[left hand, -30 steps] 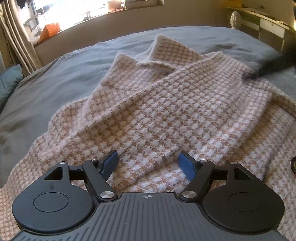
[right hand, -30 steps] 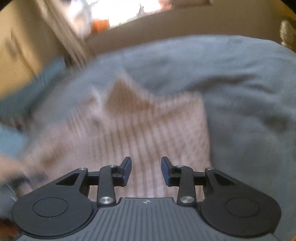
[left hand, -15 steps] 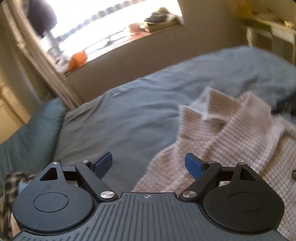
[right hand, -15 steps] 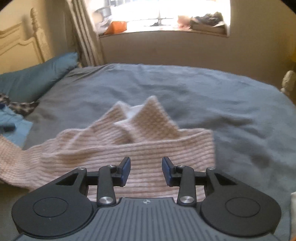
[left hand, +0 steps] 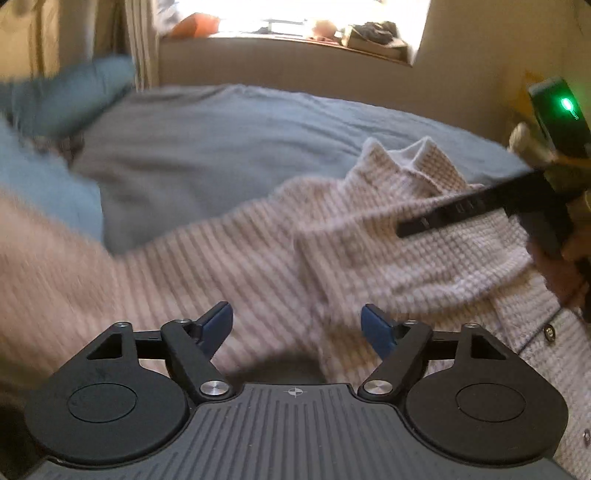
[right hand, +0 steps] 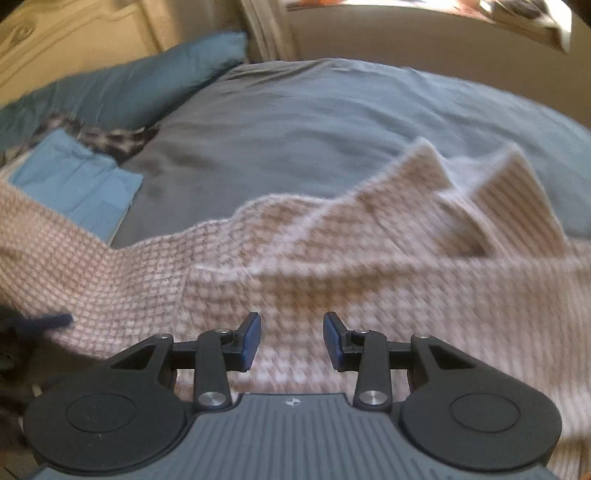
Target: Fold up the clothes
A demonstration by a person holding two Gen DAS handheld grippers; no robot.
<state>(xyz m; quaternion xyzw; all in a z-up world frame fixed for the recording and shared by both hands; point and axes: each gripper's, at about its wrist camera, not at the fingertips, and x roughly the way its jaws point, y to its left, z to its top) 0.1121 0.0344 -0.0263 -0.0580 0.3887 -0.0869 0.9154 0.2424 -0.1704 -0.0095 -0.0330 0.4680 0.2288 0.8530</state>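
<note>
A pink-and-tan checked knit cardigan [left hand: 258, 254] lies spread on the grey bed cover [left hand: 229, 136], collar toward the window, one sleeve folded across its body. My left gripper [left hand: 297, 325] hovers above the cardigan's near part; its jaws are closing and nothing sits between the blue pads. The other gripper's black finger [left hand: 461, 210] crosses the right side of that view, a hand behind it. In the right wrist view the cardigan [right hand: 332, 266] fills the lower half, and my right gripper [right hand: 291, 339] hangs over it, open, with only air between its pads.
A teal pillow [right hand: 122, 85] lies at the bed's far left, with a folded light-blue garment [right hand: 77, 181] and a dark checked cloth [right hand: 107, 138] beside it. A curtain [left hand: 142, 44] and a cluttered window sill [left hand: 332, 31] stand beyond the bed.
Both views have swung toward the pillow side and pulled back, with motion blur. The left jaws widened, then narrowed again. The right gripper now shows in the left wrist view.
</note>
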